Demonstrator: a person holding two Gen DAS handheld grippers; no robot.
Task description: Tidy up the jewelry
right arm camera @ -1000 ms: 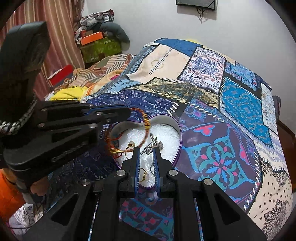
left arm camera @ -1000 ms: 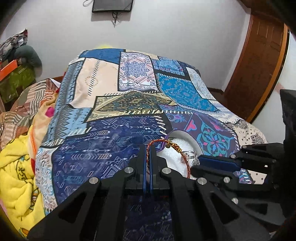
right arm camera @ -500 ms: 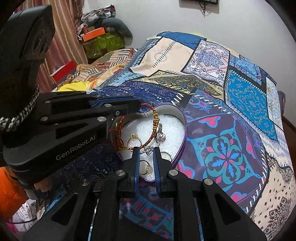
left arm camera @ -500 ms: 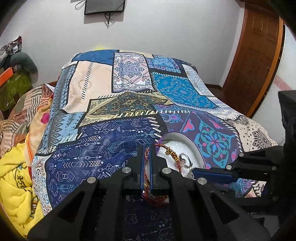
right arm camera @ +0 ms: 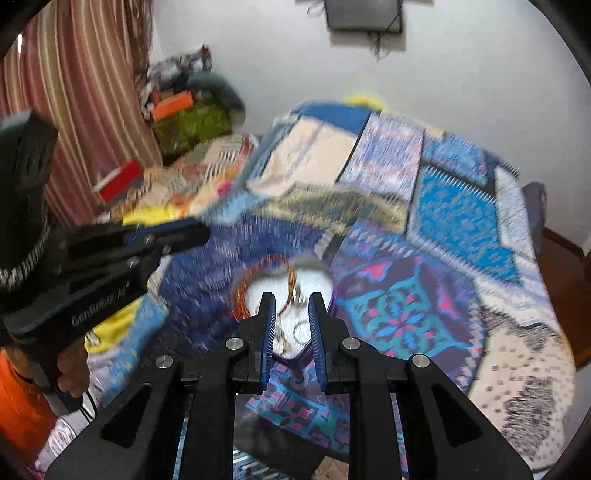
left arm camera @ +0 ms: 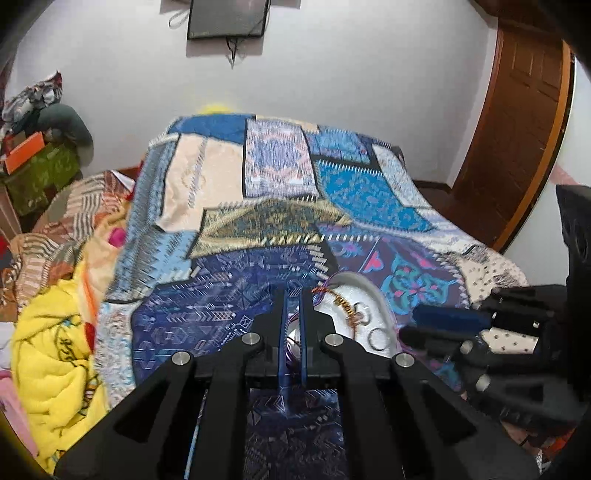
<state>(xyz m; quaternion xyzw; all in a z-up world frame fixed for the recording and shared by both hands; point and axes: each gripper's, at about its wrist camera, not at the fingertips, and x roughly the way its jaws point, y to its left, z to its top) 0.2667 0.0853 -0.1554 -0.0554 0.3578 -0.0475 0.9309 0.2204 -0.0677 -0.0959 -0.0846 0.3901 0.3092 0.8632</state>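
Observation:
A heart-shaped box with a purple rim and white lining lies on the patchwork bedspread. In it lie a red-and-gold bracelet, rings and small silver pieces. The bracelet drapes over the box's left edge. My left gripper is slightly open and empty, raised just left of the box; it also shows in the right wrist view. My right gripper is open and empty just above the box's near side. Both views are motion-blurred.
A yellow blanket and striped cloths are heaped left of the bed. Boxes and clothes are stacked by the striped curtain. A wooden door stands at the right. A dark screen hangs on the wall.
My left gripper let go of the bracelet, which now lies in the box, and lifted away to the left. My right gripper opened wider and both views tilted up.

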